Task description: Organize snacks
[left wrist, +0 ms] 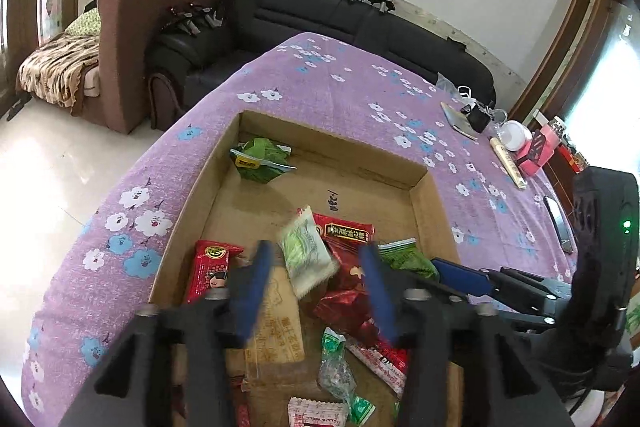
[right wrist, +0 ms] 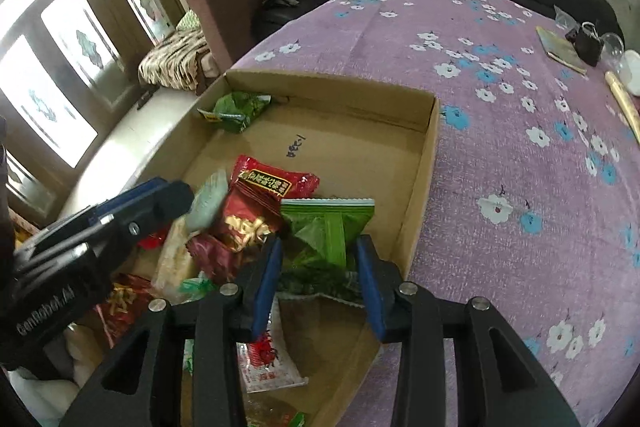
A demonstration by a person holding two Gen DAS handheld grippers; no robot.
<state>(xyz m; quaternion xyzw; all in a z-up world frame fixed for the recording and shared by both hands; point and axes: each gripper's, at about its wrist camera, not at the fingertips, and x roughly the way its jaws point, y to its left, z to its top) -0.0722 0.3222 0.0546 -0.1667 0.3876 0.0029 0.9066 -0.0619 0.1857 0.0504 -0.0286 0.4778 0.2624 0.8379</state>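
A shallow cardboard box (left wrist: 426, 187) (right wrist: 428, 147) lies on the purple flowered tablecloth and holds several snack packets. My left gripper (left wrist: 320, 275) is open above the box, and a pale green-and-white packet (left wrist: 308, 253) is blurred in the air between its fingers, not gripped. It shows as a blurred pale packet (right wrist: 206, 201) in the right wrist view. Under it lie red packets (left wrist: 346, 231) (right wrist: 276, 181). A green packet (left wrist: 260, 159) (right wrist: 236, 109) sits in the far left corner. My right gripper (right wrist: 318, 267) is open around another green packet (right wrist: 328, 227) near the box's right wall.
Clutter stands at the table's far right: a book (left wrist: 458, 119), a dark jar (left wrist: 478, 117), a white lid (left wrist: 514, 135), a pink box (left wrist: 536, 151) and a phone (left wrist: 558, 223). A black sofa (left wrist: 320, 11) and brown armchair (left wrist: 132, 27) are beyond the table.
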